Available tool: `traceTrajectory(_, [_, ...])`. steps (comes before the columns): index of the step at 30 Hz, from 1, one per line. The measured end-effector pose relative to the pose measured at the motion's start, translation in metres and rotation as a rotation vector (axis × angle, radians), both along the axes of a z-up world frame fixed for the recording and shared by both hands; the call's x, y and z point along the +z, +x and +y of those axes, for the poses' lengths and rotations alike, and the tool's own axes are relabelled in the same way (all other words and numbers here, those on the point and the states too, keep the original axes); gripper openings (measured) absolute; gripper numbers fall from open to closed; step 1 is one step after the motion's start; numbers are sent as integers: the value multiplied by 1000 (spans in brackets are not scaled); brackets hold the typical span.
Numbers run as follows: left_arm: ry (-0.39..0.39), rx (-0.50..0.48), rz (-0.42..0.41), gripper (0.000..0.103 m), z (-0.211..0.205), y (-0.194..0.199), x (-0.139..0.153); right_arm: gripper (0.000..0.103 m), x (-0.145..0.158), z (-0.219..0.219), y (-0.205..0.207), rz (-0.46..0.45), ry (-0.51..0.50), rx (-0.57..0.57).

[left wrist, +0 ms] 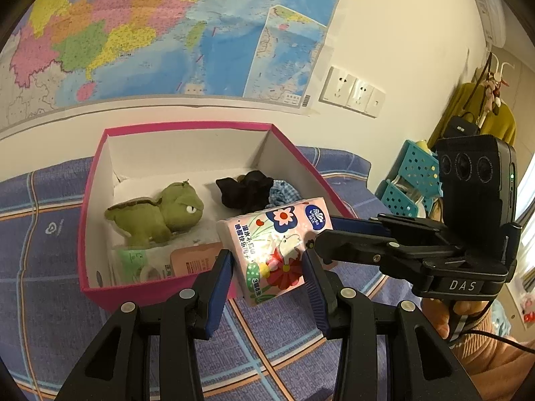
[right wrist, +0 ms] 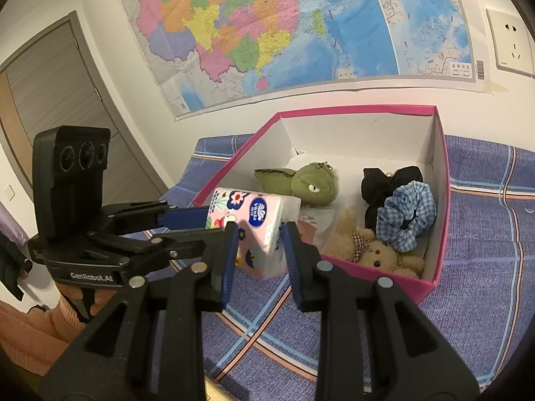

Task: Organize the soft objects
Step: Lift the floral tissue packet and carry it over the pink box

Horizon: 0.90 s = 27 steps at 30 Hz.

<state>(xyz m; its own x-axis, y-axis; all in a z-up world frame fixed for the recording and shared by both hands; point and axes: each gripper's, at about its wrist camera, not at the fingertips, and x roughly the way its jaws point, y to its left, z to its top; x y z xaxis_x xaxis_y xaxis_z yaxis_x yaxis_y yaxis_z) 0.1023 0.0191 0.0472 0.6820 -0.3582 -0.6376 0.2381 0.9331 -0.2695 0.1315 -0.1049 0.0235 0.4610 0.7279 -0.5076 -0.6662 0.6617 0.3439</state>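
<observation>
A pink flowered tissue pack (left wrist: 277, 247) (right wrist: 257, 227) is held tilted over the near rim of a pink box (left wrist: 100, 220) (right wrist: 441, 220) on a blue plaid bedspread. My left gripper (left wrist: 267, 267) and my right gripper (right wrist: 260, 234) are both shut on the pack from crossing sides. In the box lie a green plush dinosaur (left wrist: 160, 214) (right wrist: 307, 183), a black scrunchie (left wrist: 244, 190) (right wrist: 378, 183), a blue checked scrunchie (right wrist: 406, 215), a small teddy bear (right wrist: 374, 250) and other tissue packs (left wrist: 143, 260).
A map (left wrist: 150, 33) hangs on the wall behind the box, with wall sockets (left wrist: 354, 92) to its right. Teal baskets (left wrist: 411, 180) and a yellow garment stand past the bed's right side. A door (right wrist: 50, 100) is at the left.
</observation>
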Motion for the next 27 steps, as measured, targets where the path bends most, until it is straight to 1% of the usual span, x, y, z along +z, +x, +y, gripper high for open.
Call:
traceTrajectory(17, [-2, 24, 15, 42, 7, 24, -3, 31, 2, 5, 22, 6, -1, -16])
traceTrajectory(27, [-8, 40, 35, 42, 12, 38, -9, 31, -1, 7, 34, 30, 4, -18])
